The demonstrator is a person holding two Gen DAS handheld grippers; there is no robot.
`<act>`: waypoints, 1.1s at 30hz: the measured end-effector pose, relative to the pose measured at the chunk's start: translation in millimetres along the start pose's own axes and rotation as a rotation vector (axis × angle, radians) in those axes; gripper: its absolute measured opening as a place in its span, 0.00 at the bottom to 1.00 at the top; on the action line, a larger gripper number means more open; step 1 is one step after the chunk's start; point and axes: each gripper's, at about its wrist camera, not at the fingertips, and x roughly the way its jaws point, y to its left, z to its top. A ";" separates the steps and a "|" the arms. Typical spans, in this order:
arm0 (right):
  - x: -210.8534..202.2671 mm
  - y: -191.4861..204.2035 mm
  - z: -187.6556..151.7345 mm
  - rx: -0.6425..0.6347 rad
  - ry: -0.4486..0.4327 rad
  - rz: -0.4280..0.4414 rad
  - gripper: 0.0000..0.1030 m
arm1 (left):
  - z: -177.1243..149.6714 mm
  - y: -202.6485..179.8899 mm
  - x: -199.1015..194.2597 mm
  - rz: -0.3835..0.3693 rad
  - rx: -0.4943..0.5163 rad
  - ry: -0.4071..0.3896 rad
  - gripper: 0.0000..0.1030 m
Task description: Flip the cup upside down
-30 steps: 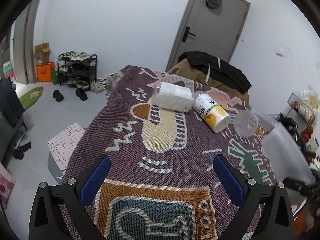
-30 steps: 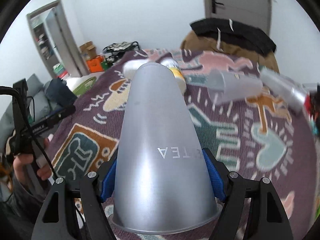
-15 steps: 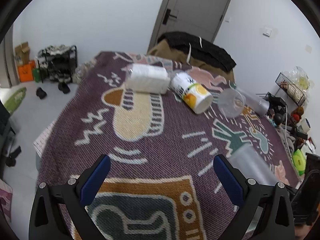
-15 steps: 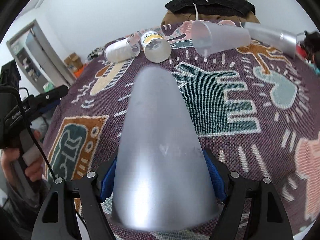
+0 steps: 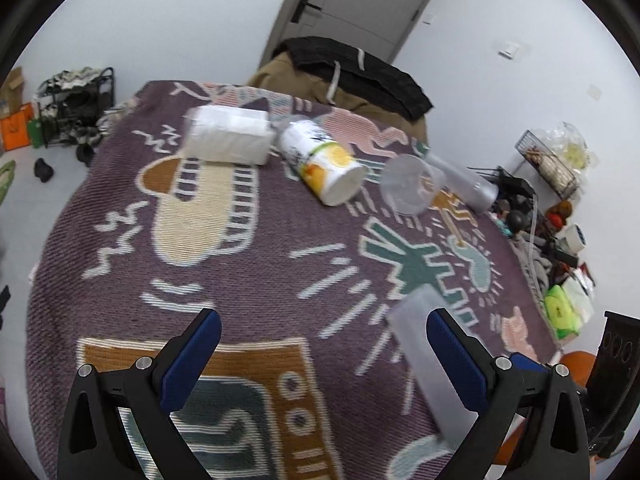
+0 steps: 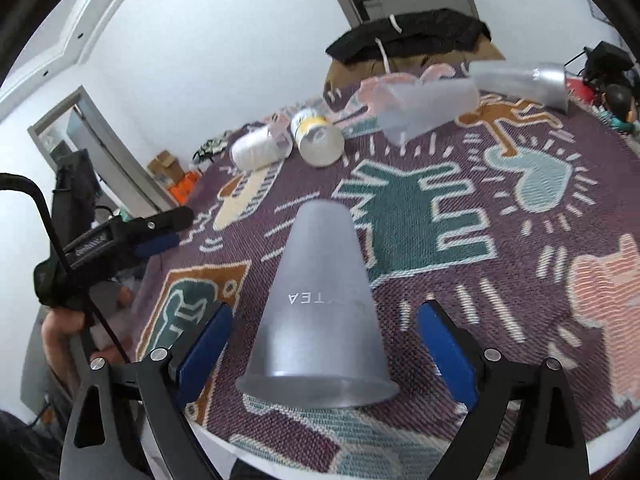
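A: The right tongs point(image 6: 324, 344) have let go! Half a second back their blue pads were pressed on the grey cup point(image 6: 320, 304); now they stand wide, one on each side, clear of its walls.

B: And the cup sits mouth down on the patterned cloth point(image 6: 460, 216) of the table, rim flat, close to the near edge. The letters on its side read upside down.

A: From the left wrist view, that same cup point(image 5: 424, 356) shows as a pale blur just behind the right-hand pad of the left tongs point(image 5: 320, 356).

B: Left tongs are wide too, nothing between them, hanging over the orange and teal block in the cloth. That camera has also tipped down since a second ago; more of the table fills the frame.

A: In the right wrist view you can spot the left tongs point(image 6: 160, 236) off to the left, with the person's hand point(image 6: 68, 332) gripping the handle.

B: Far side of the table: a white tissue pack point(image 5: 228, 140) lying flat, a canister with a lemon label point(image 5: 324, 168) on its side just beside it, then a clear plastic cup point(image 5: 412, 188) tipped over, mouth towards us.

A: Behind that, a long frosted tumbler point(image 5: 464, 188) on its side near the far right edge. A black jacket point(image 5: 360, 76) drapes the brown chair beyond.
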 end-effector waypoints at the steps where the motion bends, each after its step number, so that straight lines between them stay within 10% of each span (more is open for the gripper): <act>1: -5.7 -2.1 -0.1 0.002 -0.007 -0.012 0.92 | 1.5 -3.9 2.4 -0.022 -0.004 0.013 1.00; 10: -51.1 -32.1 6.6 -0.019 -0.093 -0.164 0.92 | 18.9 -20.0 34.9 -0.079 -0.146 0.163 0.91; 33: -41.6 -89.2 -9.4 0.024 -0.112 -0.093 0.92 | 25.9 -65.8 121.3 -0.035 -0.293 0.505 0.85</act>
